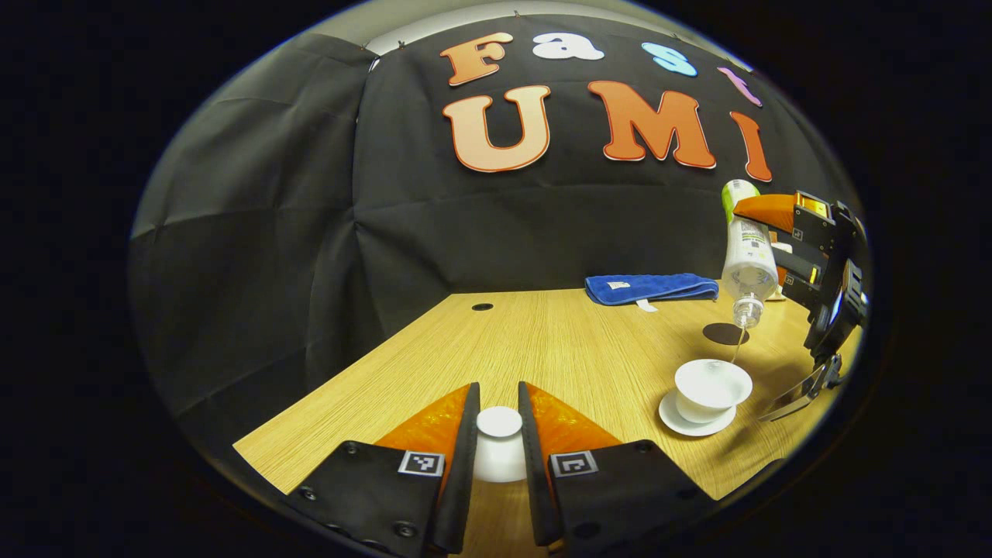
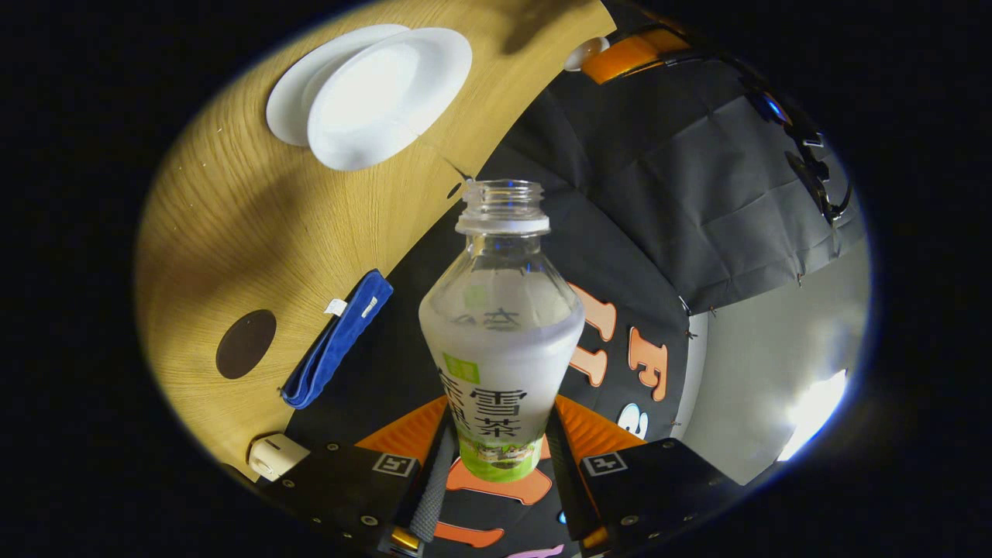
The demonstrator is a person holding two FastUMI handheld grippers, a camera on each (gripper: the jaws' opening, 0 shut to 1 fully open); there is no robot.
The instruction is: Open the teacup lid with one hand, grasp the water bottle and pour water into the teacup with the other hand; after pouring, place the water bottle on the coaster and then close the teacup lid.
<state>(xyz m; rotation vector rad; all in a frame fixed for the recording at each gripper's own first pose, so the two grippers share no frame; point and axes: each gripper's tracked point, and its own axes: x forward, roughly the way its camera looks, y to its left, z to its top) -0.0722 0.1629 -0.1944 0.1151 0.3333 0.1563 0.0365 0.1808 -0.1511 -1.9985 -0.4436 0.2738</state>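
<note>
My left gripper (image 1: 498, 438) is shut on the white teacup lid (image 1: 498, 446), held just above the wooden table (image 1: 542, 341) near its front edge. The open white teacup (image 1: 711, 387) stands on its saucer (image 1: 685, 422) to the right. Above it the clear water bottle (image 1: 748, 260) is tipped neck-down, and a thin stream falls into the cup. My right gripper (image 2: 500, 442) is shut on the water bottle (image 2: 502, 341) around its labelled body. The uncapped mouth points toward the teacup (image 2: 387, 97) at the top left. A dark round coaster (image 1: 725, 333) lies behind the cup.
A folded blue cloth (image 1: 651, 288) lies at the table's back edge, beside the coaster (image 2: 246, 343). A small white object (image 2: 275, 456) sits near the table's corner. A small round hole (image 1: 482, 307) is in the tabletop at the back left.
</note>
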